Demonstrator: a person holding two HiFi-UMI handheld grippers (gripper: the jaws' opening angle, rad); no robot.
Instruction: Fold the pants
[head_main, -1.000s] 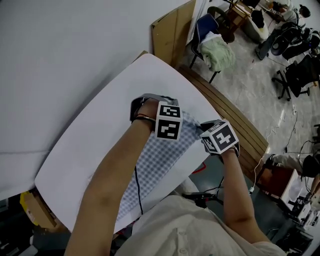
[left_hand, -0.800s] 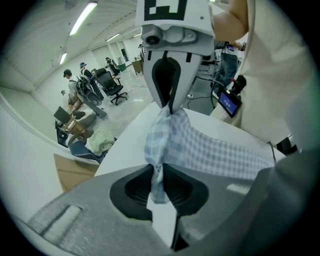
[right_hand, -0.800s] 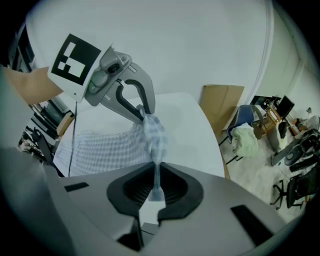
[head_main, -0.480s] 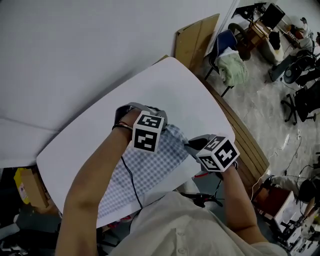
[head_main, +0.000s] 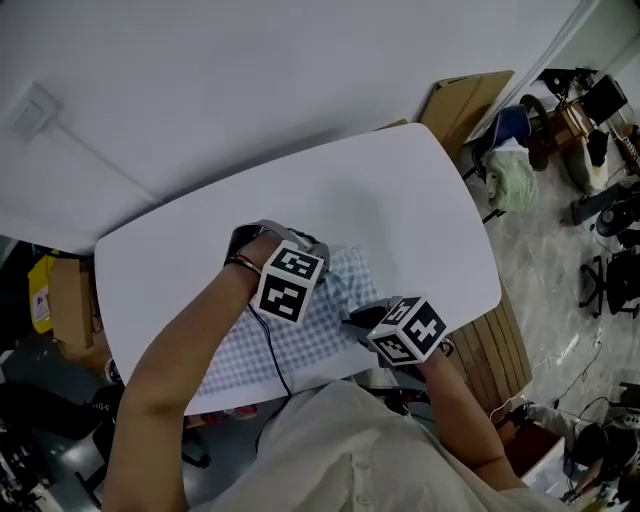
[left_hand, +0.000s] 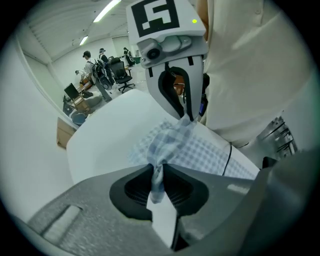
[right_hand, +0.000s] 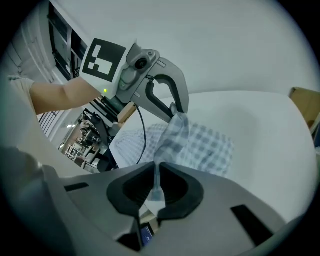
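Two grips: left hand-held gripper (left_hand: 157, 182), right hand-held gripper (right_hand: 154, 192) pinching pants (head_main: 312, 332) hem, dragged toward 8 o'clock; fold underway.

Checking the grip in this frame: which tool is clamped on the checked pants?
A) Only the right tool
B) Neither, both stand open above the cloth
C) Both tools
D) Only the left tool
C: the gripper views show the left tool and the right tool each with jaws pinched on a bunched edge of the pants.
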